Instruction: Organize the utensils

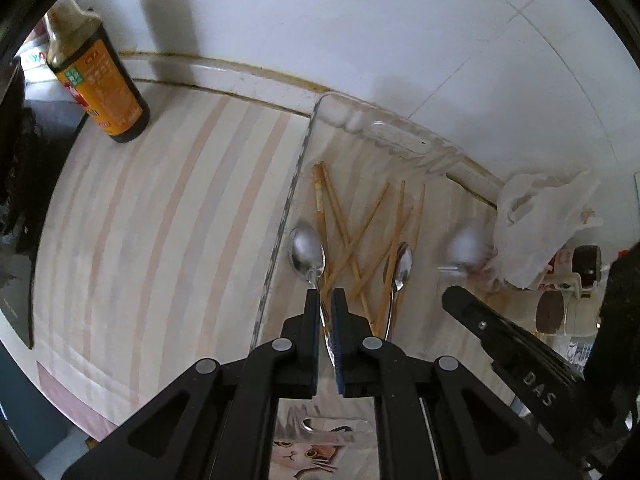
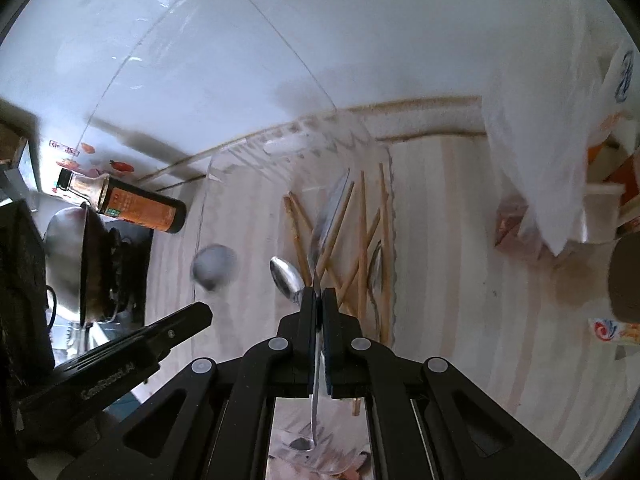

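Note:
A clear plastic tray (image 1: 304, 148) lies on the striped counter and holds several wooden chopsticks (image 1: 340, 216) and a steel spoon (image 1: 402, 264). My left gripper (image 1: 326, 296) is shut on the handle of another steel spoon (image 1: 307, 250), its bowl over the tray's left side. My right gripper (image 2: 319, 294) is shut on a metal utensil handle (image 2: 328, 212) that sticks forward over the chopsticks (image 2: 362, 232). The left gripper's spoon bowl (image 2: 286, 276) and the lying spoon (image 2: 376, 264) show in the right wrist view. A blurred spoon bowl (image 1: 468, 250) shows by the right gripper.
A dark sauce bottle with an orange label (image 1: 100, 80) stands at the counter's back left. A crumpled white plastic bag (image 1: 536, 220) and small jars (image 1: 552, 308) sit right of the tray. A wok on a stove (image 2: 80, 256) is at far left. The tiled wall (image 1: 360, 20) runs behind.

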Motion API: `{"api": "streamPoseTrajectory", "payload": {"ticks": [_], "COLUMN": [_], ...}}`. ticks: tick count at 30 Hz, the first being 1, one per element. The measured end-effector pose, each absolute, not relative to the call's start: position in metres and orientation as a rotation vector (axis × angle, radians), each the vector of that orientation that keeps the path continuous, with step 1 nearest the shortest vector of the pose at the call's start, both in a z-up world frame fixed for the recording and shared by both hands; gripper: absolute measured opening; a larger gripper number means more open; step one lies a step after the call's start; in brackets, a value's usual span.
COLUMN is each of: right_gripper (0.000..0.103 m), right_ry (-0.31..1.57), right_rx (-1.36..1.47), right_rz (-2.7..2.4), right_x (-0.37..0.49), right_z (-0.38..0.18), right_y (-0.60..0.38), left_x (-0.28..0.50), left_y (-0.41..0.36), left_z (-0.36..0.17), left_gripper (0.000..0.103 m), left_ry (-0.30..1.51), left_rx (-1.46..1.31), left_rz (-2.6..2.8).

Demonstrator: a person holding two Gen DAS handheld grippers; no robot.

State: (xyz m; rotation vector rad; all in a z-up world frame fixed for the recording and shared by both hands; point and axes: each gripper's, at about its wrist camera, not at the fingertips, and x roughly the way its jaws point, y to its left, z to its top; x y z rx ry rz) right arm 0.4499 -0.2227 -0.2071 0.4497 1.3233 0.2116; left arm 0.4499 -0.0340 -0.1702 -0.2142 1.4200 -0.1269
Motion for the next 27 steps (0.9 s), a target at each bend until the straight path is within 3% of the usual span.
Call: {"api": "streamPoseTrajectory", "payload": {"ticks": [4, 5, 6, 8, 9, 13, 20, 27], "right_gripper": [0.027, 0.032, 0.034, 0.040, 0.042, 0.061, 0.099, 0.103], "right_ry": [1.320, 1.313, 1.305, 1.287, 1.274, 1.242, 1.193, 1.141], "right_rx": [0.431, 0.416, 0.397, 0.337, 0.301, 0.170, 0.024, 0.013], "right_rz": [0.207, 0.203, 0.198, 0.169, 0.152, 0.076, -0.012, -0.091], "right_x": [0.442, 0.437, 0.433, 0.424, 0.419, 0.398, 0.370, 0.340], "right_z": [-0.203, -0.200, -0.197, -0.189, -0.186, -0.180, -0.173, -0.155], "right_y": [-0.225, -0.226, -0.225, -0.226, -0.225, -0.224, -0.223, -0.231], "left_x": [0.441, 0.439, 0.434, 0.425, 0.420, 0.403, 0.378, 0.346], "left_y": [-0.035, -0.035, -0.035, -0.033, -0.031, -0.022, -0.020, -0.017], "left_z": [-0.152, -0.148, -0.143, -0.136, -0.134, -0.137, -0.142, -0.128], "left_gripper": [0.011, 0.022, 0.043, 0.072, 0.081, 0.099, 0.103, 0.103], "left_ry": [1.345, 1.328, 1.299, 1.235, 1.202, 1.160, 1.130, 1.087], "left_rx": [-0.124, -0.098, -0.059, -0.010, 0.007, 0.024, 0.062, 0.083], "left_rz": [-0.076, -0.057, -0.030, 0.011, 0.032, 0.077, 0.105, 0.078]}}
